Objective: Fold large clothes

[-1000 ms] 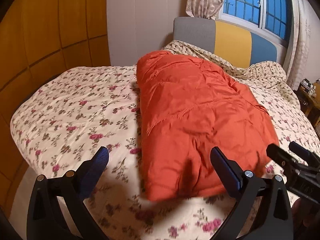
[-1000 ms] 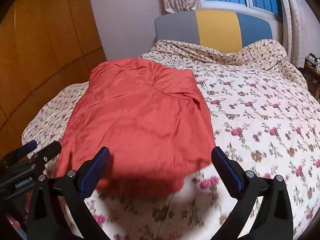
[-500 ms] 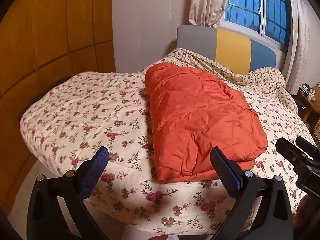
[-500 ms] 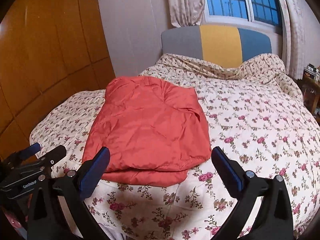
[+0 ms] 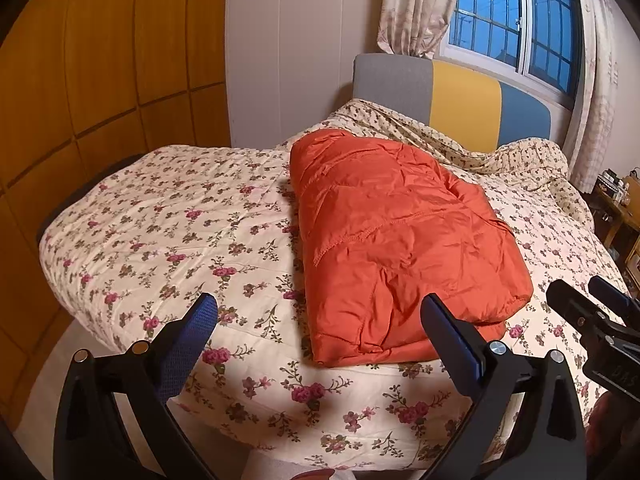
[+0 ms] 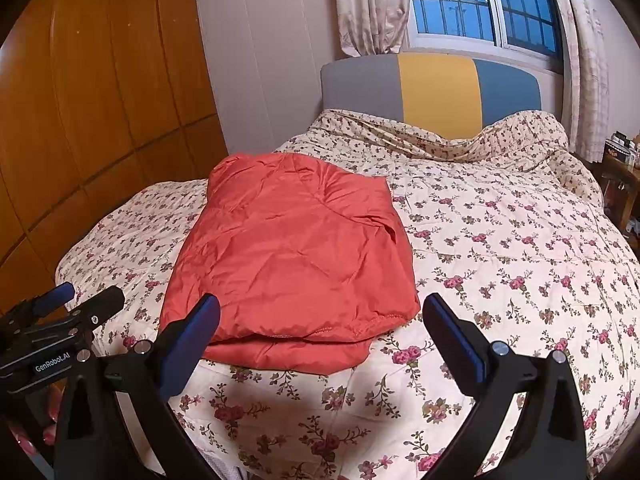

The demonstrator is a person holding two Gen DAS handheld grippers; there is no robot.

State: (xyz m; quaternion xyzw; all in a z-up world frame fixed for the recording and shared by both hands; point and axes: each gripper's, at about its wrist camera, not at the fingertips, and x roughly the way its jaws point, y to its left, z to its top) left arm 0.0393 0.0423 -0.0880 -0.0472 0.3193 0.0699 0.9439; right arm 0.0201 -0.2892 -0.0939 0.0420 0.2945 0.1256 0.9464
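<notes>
The orange jacket (image 5: 400, 248) is seen folded into a thick bundle, lying mid-frame on the floral bedspread (image 5: 168, 232). The left gripper (image 5: 320, 330) is held spread wide and empty at the bottom of the frame, short of the bundle. The right gripper (image 6: 320, 330) is likewise spread, nothing pinched.

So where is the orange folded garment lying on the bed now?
The orange folded garment lies flat on the floral bedspread, toward the bed's left side nearer the wooden wardrobe. Its near edge sits close to the foot end, ahead of both open grippers.
</notes>
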